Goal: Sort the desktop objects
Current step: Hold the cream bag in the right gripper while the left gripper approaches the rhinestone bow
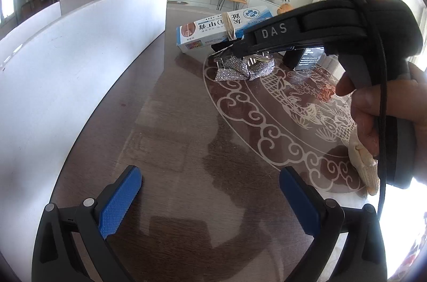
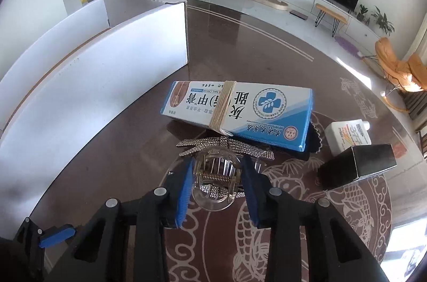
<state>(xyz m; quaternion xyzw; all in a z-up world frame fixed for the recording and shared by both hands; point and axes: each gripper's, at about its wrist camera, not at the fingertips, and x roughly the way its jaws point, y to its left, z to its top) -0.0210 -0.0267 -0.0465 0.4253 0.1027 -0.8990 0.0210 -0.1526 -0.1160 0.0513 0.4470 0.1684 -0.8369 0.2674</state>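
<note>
My right gripper (image 2: 216,176) is shut on a clear hair claw clip with a rhinestone bow (image 2: 216,180), holding it by its clear body just above the round brown table (image 2: 149,148). In the left wrist view the same clip (image 1: 244,68) hangs under the right gripper (image 1: 241,52). A blue-and-white cream box bound with a rubber band (image 2: 237,111) lies just beyond the clip, also seen in the left wrist view (image 1: 226,27). My left gripper (image 1: 210,191) is open and empty, low over the table beside a white open box (image 1: 66,68).
The white open box (image 2: 93,63) stands along the left. A black box (image 2: 357,164) and a white bottle (image 2: 347,135) lie at the right. A dark cloth (image 2: 312,143) lies under the cream box. A cream knitted item (image 1: 365,164) lies near the right hand.
</note>
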